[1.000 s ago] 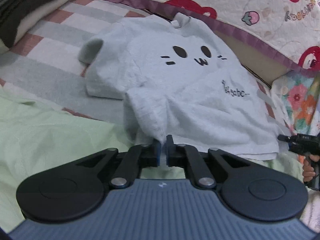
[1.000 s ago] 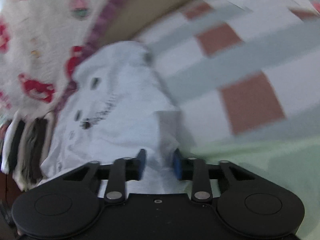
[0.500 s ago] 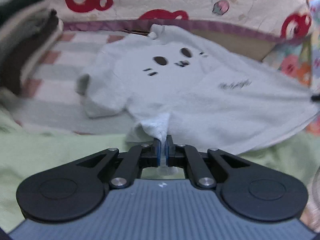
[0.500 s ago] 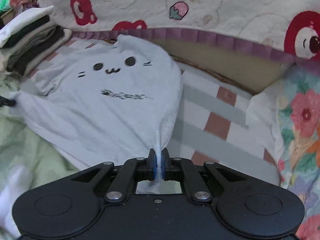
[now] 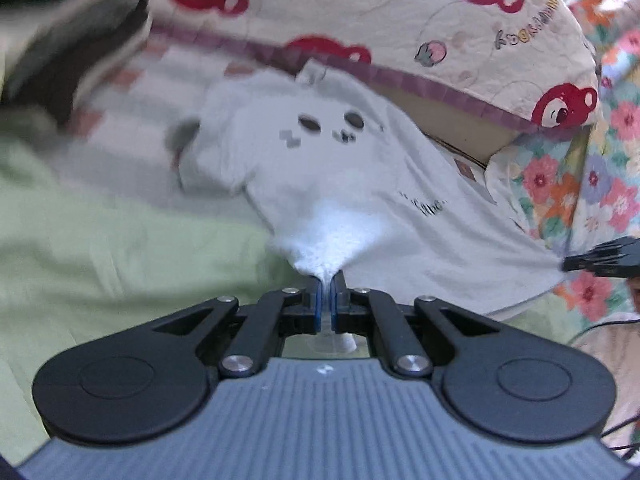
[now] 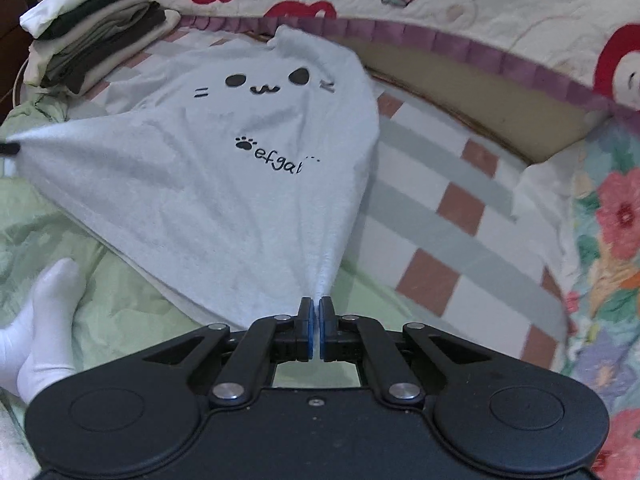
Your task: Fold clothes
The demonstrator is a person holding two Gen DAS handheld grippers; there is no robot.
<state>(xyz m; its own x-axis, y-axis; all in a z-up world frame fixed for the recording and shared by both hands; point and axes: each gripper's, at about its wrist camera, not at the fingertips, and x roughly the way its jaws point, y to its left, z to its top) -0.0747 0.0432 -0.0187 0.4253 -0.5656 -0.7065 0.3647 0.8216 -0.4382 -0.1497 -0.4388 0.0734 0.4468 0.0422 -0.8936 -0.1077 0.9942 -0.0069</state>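
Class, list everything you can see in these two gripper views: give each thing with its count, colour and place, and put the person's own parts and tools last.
T-shirt: one, pale grey with a black cat face, spread on the bed, its two near corners lifted.
Stack of folded clothes: one, white, black and brown layers, far left of the bed.
Checked sheet: one, white, grey and brick-red, under and right of the T-shirt.
Green blanket: one, light green, near side of the bed.
Bear-print quilt: one, cream with red bears, behind the T-shirt.
Floral fabric: one, multicoloured, right edge.
Left gripper: black, shut on a T-shirt corner.
Right gripper: black, shut on the other corner.
White-socked foot: one, on the green blanket.
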